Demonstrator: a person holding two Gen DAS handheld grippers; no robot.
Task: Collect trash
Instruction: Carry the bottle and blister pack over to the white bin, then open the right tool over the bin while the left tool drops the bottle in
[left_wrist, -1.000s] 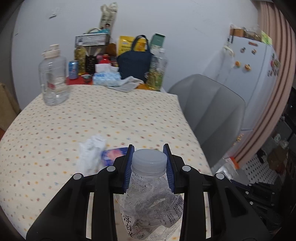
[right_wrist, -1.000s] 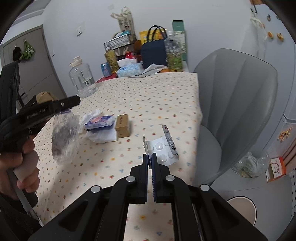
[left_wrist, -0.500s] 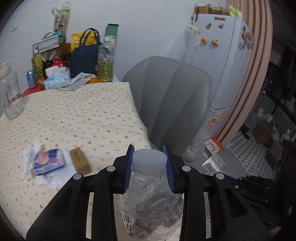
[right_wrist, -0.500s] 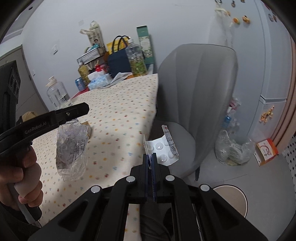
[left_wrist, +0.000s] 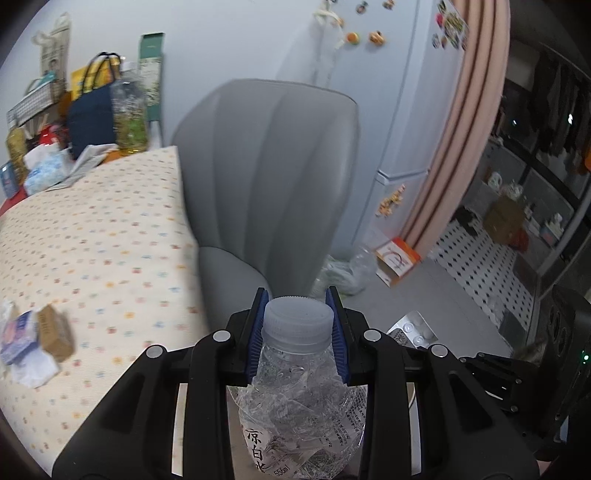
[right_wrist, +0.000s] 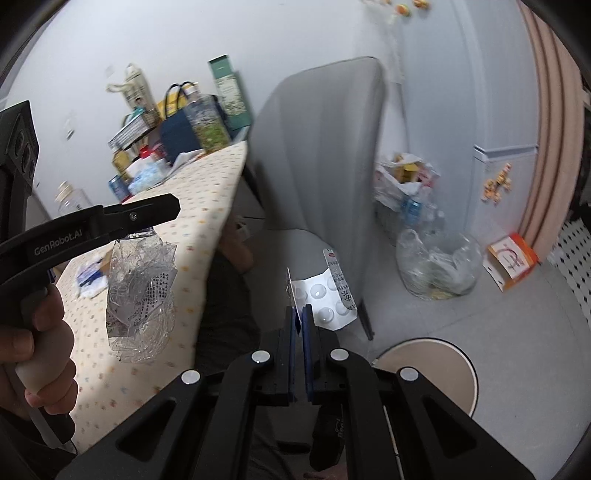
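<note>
My left gripper (left_wrist: 297, 325) is shut on the neck of a crushed clear plastic bottle (left_wrist: 301, 406) with a white cap, held in the air past the table's edge. The bottle also shows in the right wrist view (right_wrist: 138, 295), hanging from the left gripper (right_wrist: 147, 214). My right gripper (right_wrist: 299, 321) is shut on a white blister pack (right_wrist: 325, 297), held above the floor in front of the grey chair. The pack also shows in the left wrist view (left_wrist: 415, 330). Tissue, a blue packet and a small brown box (left_wrist: 53, 332) lie on the table.
A grey chair (left_wrist: 269, 177) stands by the dotted tablecloth table (left_wrist: 103, 236). A round beige bin (right_wrist: 424, 373) sits on the floor below my right gripper. A clear trash bag (right_wrist: 437, 267) and an orange box (right_wrist: 513, 260) lie near the fridge (left_wrist: 399, 92). Bottles and bags crowd the table's back.
Both grippers have swung right, away from the table and toward the chair and floor, each still holding its item. The bin and trash bag have come further into the right wrist view.
</note>
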